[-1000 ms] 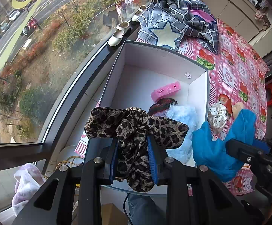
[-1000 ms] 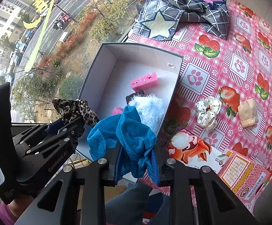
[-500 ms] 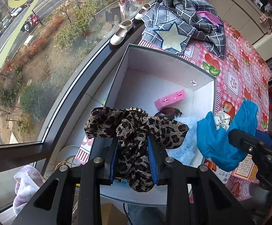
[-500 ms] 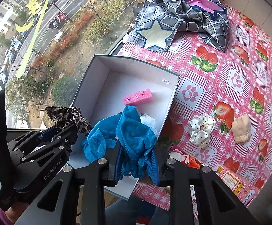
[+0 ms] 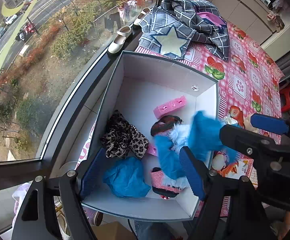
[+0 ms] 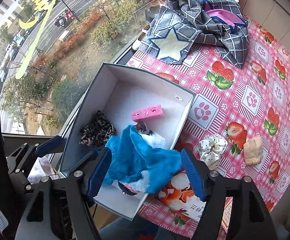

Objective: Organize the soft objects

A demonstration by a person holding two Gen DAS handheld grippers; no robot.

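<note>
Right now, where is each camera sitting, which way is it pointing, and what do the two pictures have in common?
Left wrist: on the left gripper, facing down into the white box by the window; its opening fingers show, nothing between them, with the right gripper alongside.
Right wrist: on the right gripper, tilted down over the box's near corner and the tablecloth; its opening fingers flank the blue cloth, pads clear.
Shared: box, leopard scrunchie, pink sponge, star-patterned fabric.

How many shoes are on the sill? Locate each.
2. One cream shoe lies beside the box's far corner; the other shoe farther along, beside the plaid cloth. More may be hidden.
</note>
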